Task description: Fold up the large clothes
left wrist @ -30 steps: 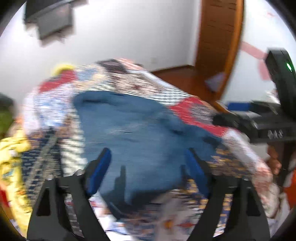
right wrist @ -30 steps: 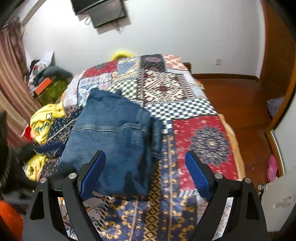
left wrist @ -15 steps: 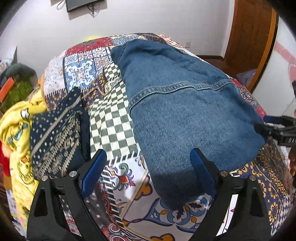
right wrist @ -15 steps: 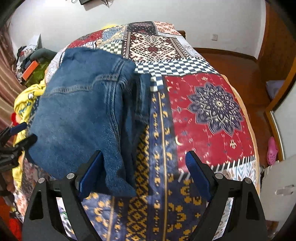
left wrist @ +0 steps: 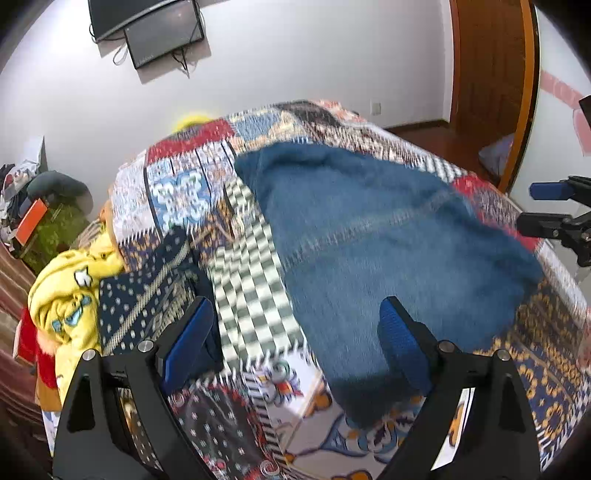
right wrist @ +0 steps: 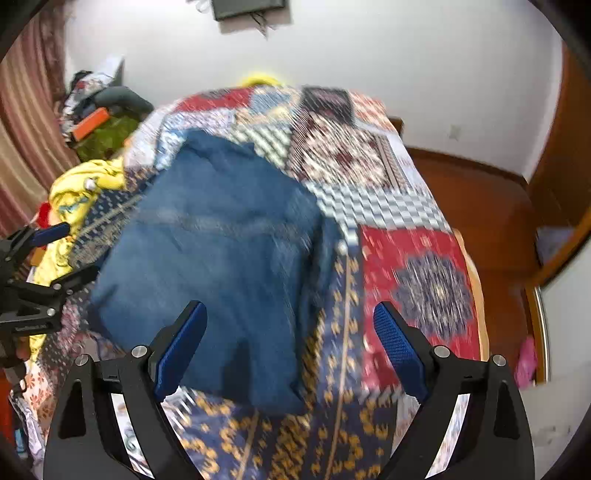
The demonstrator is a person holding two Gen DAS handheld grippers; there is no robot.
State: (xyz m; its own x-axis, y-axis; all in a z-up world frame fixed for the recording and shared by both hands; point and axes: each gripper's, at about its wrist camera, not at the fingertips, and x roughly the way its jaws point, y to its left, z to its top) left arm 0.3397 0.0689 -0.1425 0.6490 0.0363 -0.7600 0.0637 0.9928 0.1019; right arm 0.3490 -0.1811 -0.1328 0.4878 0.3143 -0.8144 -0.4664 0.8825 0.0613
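A folded blue denim garment (left wrist: 369,240) lies on a patchwork bedspread (left wrist: 177,192). My left gripper (left wrist: 295,339) is open and empty, held above the garment's near left edge. In the right wrist view the same denim garment (right wrist: 221,266) lies on the bedspread (right wrist: 424,288), and my right gripper (right wrist: 288,343) is open and empty above its near edge. The right gripper also shows at the right edge of the left wrist view (left wrist: 554,210). The left gripper shows at the left edge of the right wrist view (right wrist: 37,266). Both views are blurred.
A dark patterned folded cloth (left wrist: 147,295) and a yellow garment (left wrist: 70,295) lie at the bed's left side. A screen (left wrist: 162,33) hangs on the white wall. A wooden door (left wrist: 487,74) and wood floor (right wrist: 480,206) are to the right.
Both grippers have pulled back and up from the denim garment, so more of the room and wall shows. Both stay open and empty. The garment has not moved.
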